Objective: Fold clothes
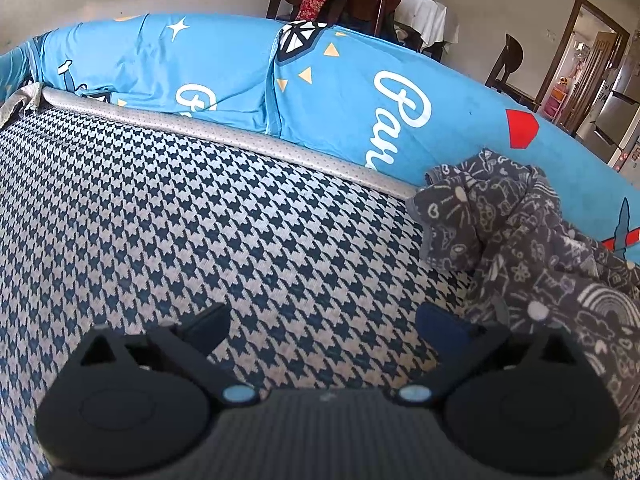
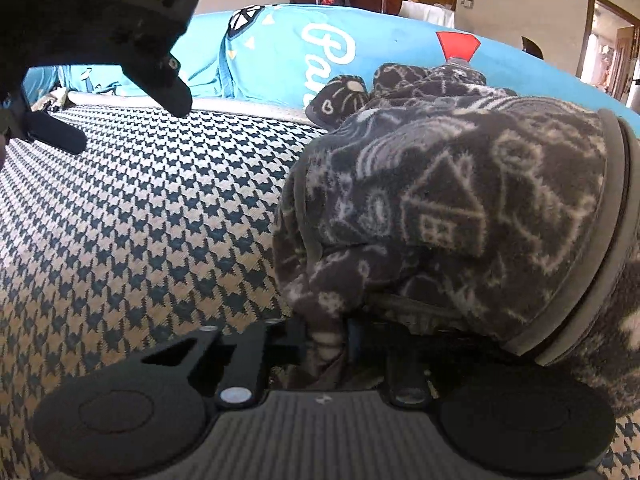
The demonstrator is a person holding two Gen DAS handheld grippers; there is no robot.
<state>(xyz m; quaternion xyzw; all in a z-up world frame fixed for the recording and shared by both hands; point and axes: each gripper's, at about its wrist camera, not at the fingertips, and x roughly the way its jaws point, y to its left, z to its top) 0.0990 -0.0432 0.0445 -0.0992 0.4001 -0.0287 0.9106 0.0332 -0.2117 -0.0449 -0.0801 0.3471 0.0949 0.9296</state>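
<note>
The grey fleece garment lies in a crumpled heap on the houndstooth cover of what I take for a sofa or bed, pushed up near the blue printed cushion at the back. It looks soft and light to me, thick-piled and limp, with nothing stiff in it; I judge it will sag and trail when lifted, and the fleece should give the pads good bite and not slide. The bound grey hem looks like the sensible place to take hold, since an edge lets me spread the piece flat before folding.

My right hand-held gripper has its jaws drawn nearly together on a bunched fold of the fleece at the heap's near edge. My left hand-held gripper hangs above bare houndstooth with its jaws spread wide and nothing between them, the garment just beside its right finger.

The right wrist view shows the pinch itself and the left device from outside, in its upper left corner. The left wrist view shows the garment's far end reaching the cushion, and a white snap on the cloth.
</note>
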